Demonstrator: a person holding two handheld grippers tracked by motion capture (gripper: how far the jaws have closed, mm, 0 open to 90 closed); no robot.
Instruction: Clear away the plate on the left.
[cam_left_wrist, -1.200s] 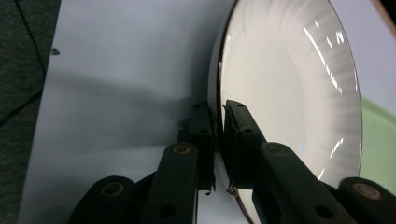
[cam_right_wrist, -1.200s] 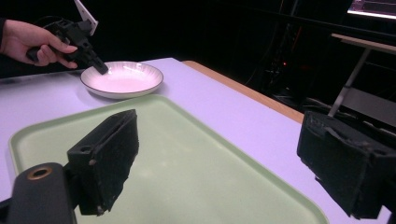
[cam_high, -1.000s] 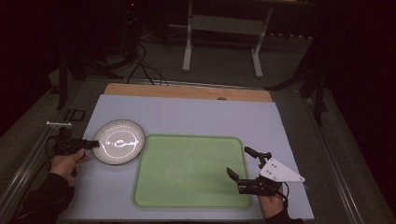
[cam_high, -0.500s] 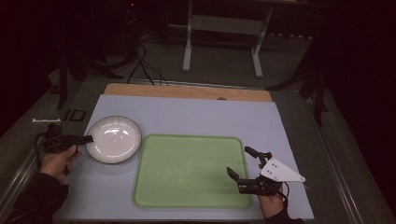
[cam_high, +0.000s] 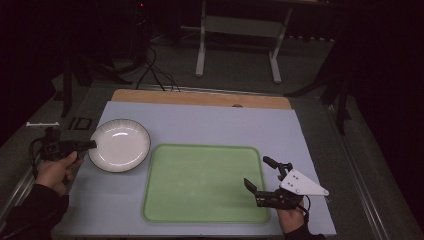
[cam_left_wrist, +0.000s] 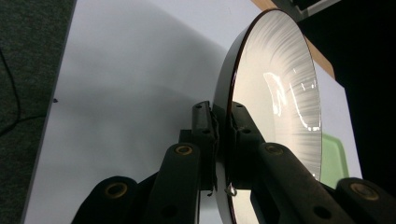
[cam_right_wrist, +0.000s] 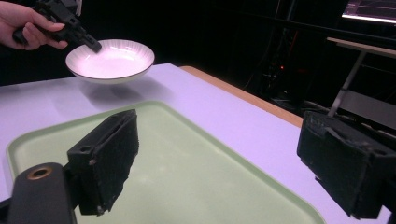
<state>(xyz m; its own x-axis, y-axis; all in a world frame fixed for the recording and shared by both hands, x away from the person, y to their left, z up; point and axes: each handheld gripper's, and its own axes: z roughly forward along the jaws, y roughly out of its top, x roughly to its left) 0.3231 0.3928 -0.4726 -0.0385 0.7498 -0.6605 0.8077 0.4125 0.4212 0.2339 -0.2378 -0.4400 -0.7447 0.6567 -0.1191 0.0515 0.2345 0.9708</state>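
One green tray (cam_high: 205, 182) beside lifted plate (cam_high: 120, 145).

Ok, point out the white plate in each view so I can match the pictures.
High view: the white plate sits left of centre, its left rim pinched by the left gripper.
Left gripper view: the plate stands edge-on, right of centre, its rim clamped between the jaws.
Right gripper view: the plate is at upper left, lifted clear of the table.
Shared landmark: the green tray, beside the plate in every view.
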